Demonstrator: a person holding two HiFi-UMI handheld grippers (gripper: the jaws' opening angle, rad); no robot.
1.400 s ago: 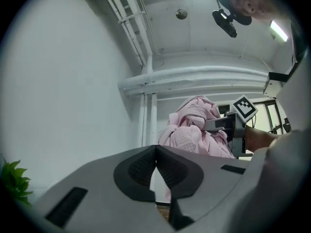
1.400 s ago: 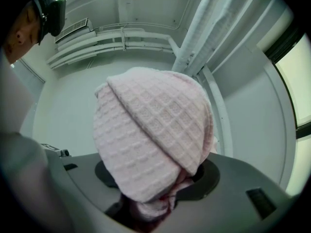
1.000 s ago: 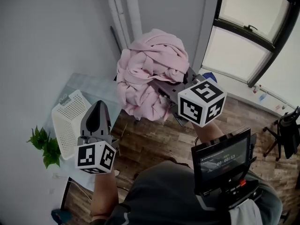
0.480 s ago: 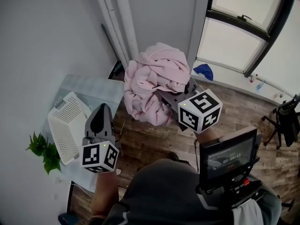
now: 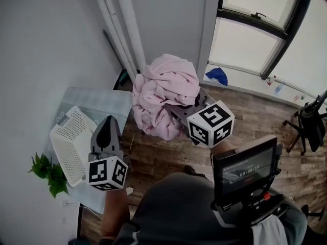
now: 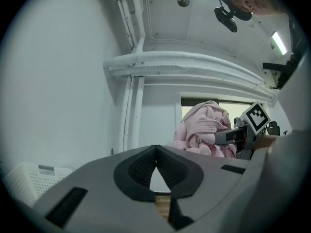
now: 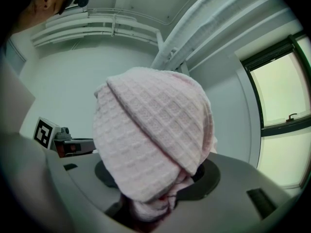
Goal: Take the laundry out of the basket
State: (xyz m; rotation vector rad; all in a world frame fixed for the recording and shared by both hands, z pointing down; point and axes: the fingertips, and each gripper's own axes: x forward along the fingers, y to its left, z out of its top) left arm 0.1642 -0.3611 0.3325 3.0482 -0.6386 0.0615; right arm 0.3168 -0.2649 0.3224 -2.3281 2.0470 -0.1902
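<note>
Grippers counted: two. At the left gripper point(image 5: 108, 122), low beside the table edge: jaws together at the tips, nothing between. At the right gripper point(image 5: 179, 108): jaws clamped on the laundry bundle point(image 5: 166, 88).

Laundry counted: one bundle, pink, waffle-weave, out of the basket, held in the air over the wood floor point(image 5: 168, 157) and draped over the right jaws.

Baskets counted: one white basket point(image 5: 69, 142), perforated, lying on the pale table point(image 5: 102, 98), well apart from the bundle.

Also noted:
- three white pipes point(image 5: 115, 29) up the wall
- one green plant point(image 5: 48, 172) beside the table
- one blue cloth point(image 5: 217, 75) under the window
- one screen point(image 5: 245, 170) at the person's chest
</note>
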